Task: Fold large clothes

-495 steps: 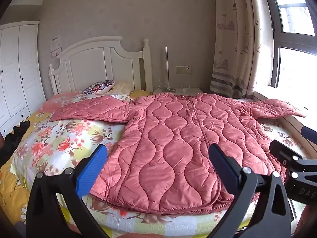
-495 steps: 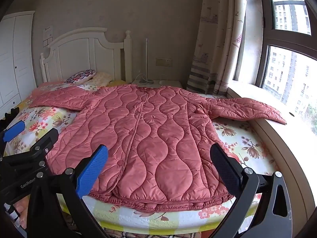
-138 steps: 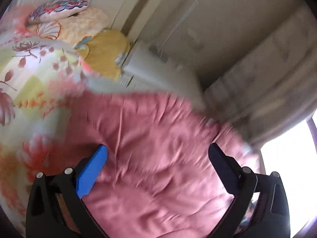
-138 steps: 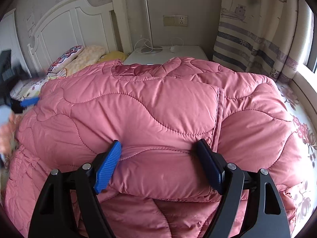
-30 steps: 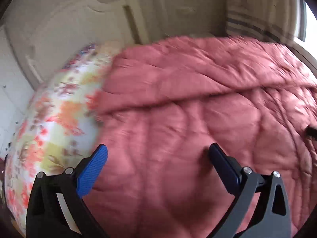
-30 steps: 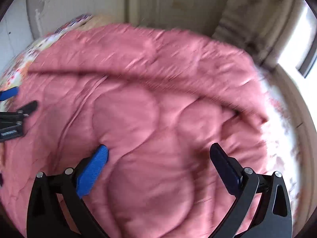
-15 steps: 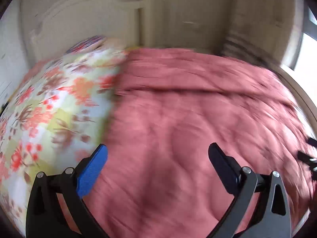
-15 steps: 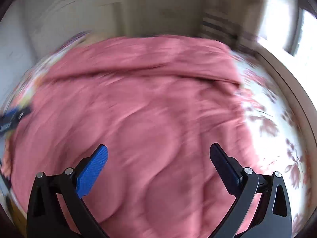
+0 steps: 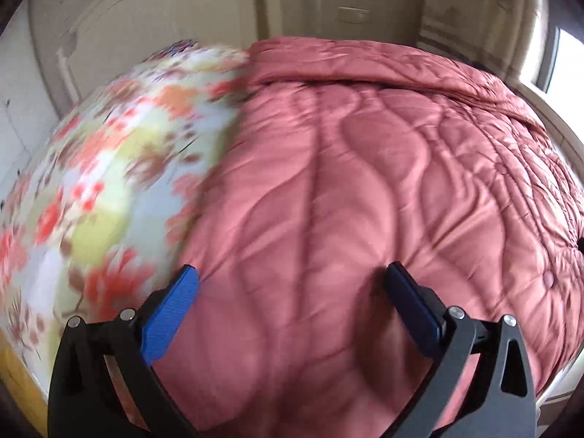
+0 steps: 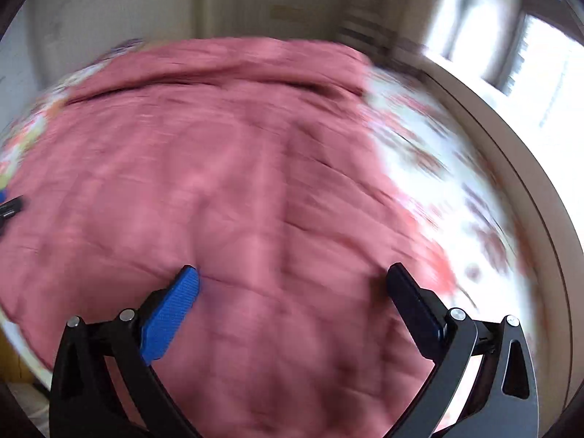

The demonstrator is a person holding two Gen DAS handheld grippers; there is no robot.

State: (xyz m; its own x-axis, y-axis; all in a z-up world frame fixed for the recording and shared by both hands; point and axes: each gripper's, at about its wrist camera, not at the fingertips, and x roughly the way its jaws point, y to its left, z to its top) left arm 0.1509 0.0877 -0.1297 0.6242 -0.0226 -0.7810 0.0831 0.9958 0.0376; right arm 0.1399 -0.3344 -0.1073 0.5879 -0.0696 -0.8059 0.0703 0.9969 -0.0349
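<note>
A pink quilted coat (image 9: 357,168) lies on the bed with its sleeves folded in across the top. It also fills the right wrist view (image 10: 226,182). My left gripper (image 9: 292,303) is open and empty, low over the coat's lower left part near its left edge. My right gripper (image 10: 292,299) is open and empty over the coat's lower right part. A bit of the left gripper shows at the left edge of the right wrist view (image 10: 9,208). Both views are blurred by motion.
The floral bedsheet (image 9: 95,168) lies bare to the left of the coat and to its right (image 10: 449,168). A white headboard (image 9: 164,18) stands behind. A window (image 10: 529,51) and its sill run along the right side.
Both grippers have swung back toward the foot of the bed and dropped lower over the coat's lower half. Both stay open and empty.
</note>
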